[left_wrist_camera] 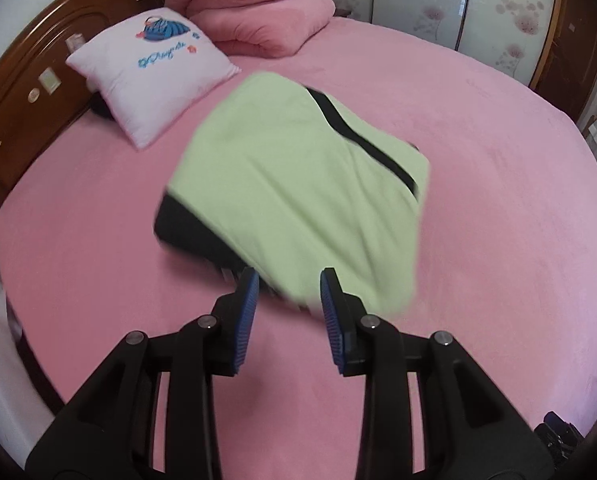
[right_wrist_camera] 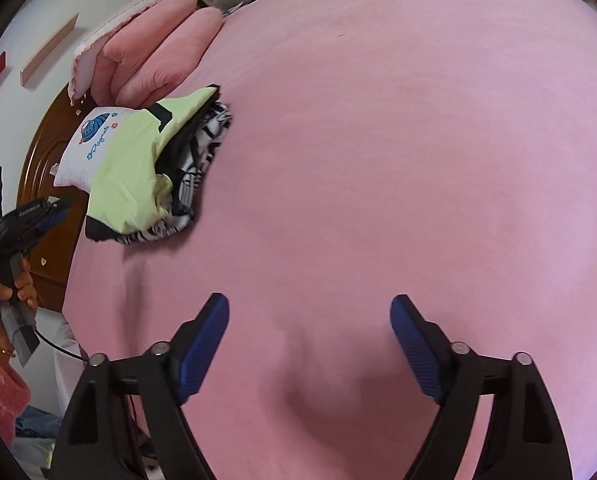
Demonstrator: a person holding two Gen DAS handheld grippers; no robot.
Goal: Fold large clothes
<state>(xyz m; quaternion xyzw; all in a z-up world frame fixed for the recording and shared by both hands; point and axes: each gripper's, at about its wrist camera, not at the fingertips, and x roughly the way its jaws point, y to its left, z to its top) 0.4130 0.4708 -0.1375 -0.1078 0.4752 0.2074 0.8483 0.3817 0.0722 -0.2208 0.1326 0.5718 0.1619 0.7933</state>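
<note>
1. The green garment (left_wrist_camera: 290,184) lies folded into a compact bundle on the pink bed (left_wrist_camera: 478,240), toward the headboard end and just beside the white pillow (left_wrist_camera: 150,68). Black trim runs along one edge.
2. In the right wrist view the garment (right_wrist_camera: 126,176) sits on top of a black-and-white striped cloth (right_wrist_camera: 194,172) that shows at its side; whether that is a separate piece or a lining I cannot tell.
3. Handling, as a judgement: it looks soft, limp and light, not fragile, and likely to slump or unfold if lifted by one layer. A pinch through all layers at a corner or along the folded edge seems safest.
4. The left gripper (left_wrist_camera: 288,304) points at the bundle's near edge, its jaws partly apart with nothing between the pads.
5. The right gripper (right_wrist_camera: 309,344) hovers over bare bed well apart from the garment, jaws spread wide and empty.
6. A folded pink quilt (left_wrist_camera: 258,4) is stacked at the head of the bed behind the pillow.
7. No containers are in view.
</note>
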